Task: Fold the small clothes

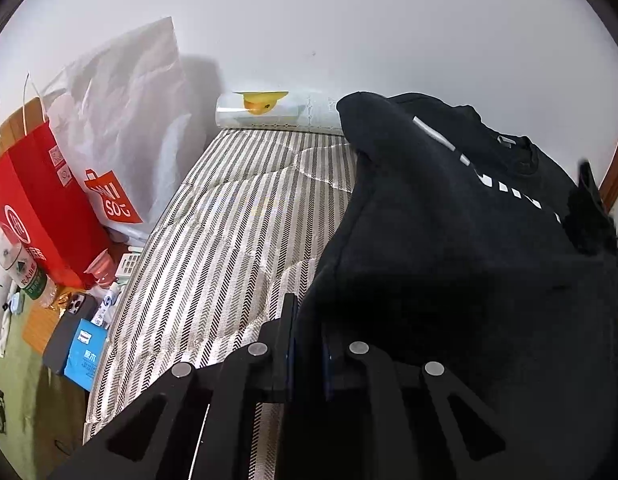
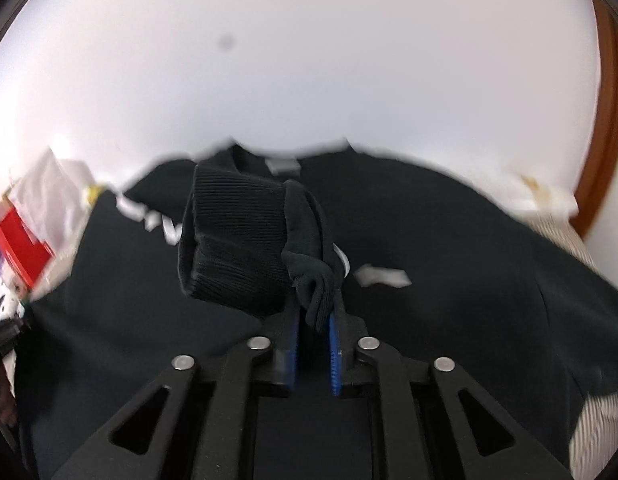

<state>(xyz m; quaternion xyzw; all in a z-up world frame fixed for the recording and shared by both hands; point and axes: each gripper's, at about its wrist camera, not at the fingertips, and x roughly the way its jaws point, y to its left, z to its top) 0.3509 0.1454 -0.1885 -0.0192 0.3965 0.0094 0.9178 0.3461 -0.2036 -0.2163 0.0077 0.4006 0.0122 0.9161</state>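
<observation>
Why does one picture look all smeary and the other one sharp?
Right wrist view: motion blur smears the black sweatshirt and the red bag; only the right gripper looks sharp. Left wrist view: crisp, its striped mattress bent by the fisheye.

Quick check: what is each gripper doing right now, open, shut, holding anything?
Left gripper: shut on the edge of the black sweatshirt with white lettering.
Right gripper: shut on that sweatshirt's bunched fabric beside the ribbed cuff.

a plain white wall [image 1: 349, 20] is seen behind a bed [image 1: 237, 220] covered in striped cloth. brown wood trim [image 2: 607, 100] is seen at the right. soft light is spread everywhere.
</observation>
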